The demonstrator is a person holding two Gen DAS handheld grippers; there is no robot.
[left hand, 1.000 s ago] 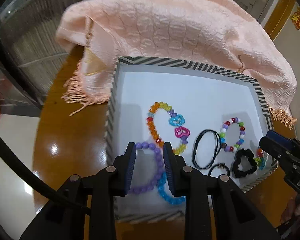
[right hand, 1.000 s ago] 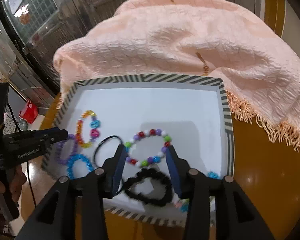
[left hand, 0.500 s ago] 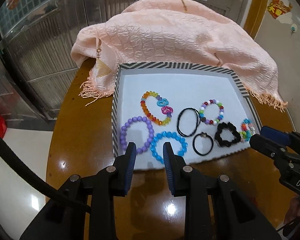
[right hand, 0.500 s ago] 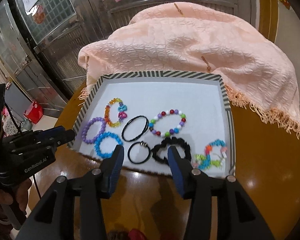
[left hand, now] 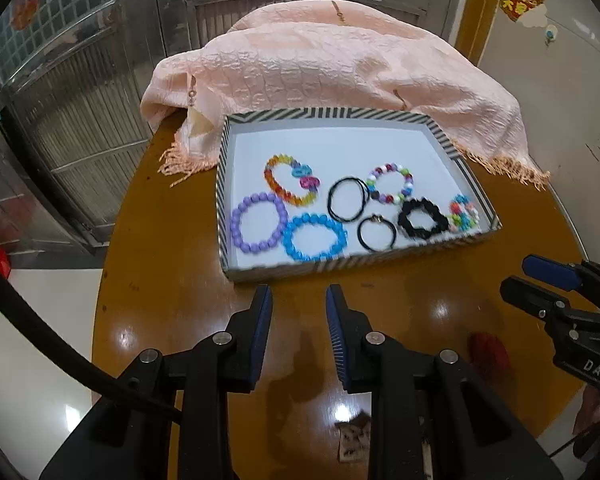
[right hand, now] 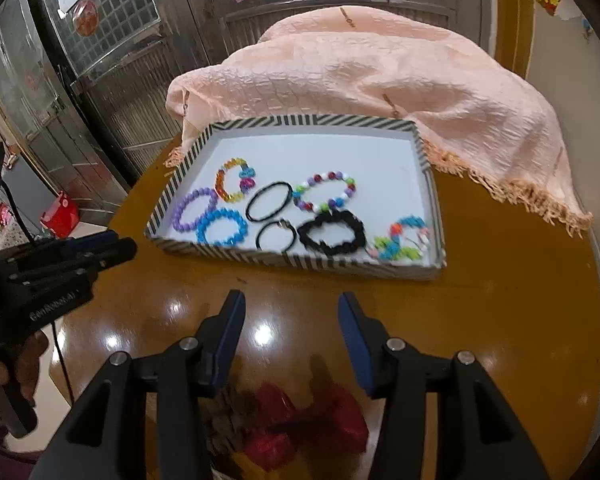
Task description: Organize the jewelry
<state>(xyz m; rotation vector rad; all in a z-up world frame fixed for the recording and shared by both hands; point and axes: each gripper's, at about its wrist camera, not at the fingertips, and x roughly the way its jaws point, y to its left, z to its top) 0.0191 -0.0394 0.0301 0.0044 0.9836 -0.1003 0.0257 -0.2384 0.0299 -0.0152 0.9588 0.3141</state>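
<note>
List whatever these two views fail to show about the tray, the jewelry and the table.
- Under the peach cloth: hidden in both views.
- Multicolour bead piece in the tray's corner: blurred, its form unclear.
- Red object near the table edge: blurred, partly behind the right gripper.
- Small patterned item: blurred, flanked by the left gripper's arms.

Bracelets (left hand: 308, 236) flat in striped tray (left hand: 440, 250)

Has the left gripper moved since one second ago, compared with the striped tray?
Yes. The left gripper has pulled back: its tips were over the purple bracelet inside the tray, and now sit before its near wall.
</note>
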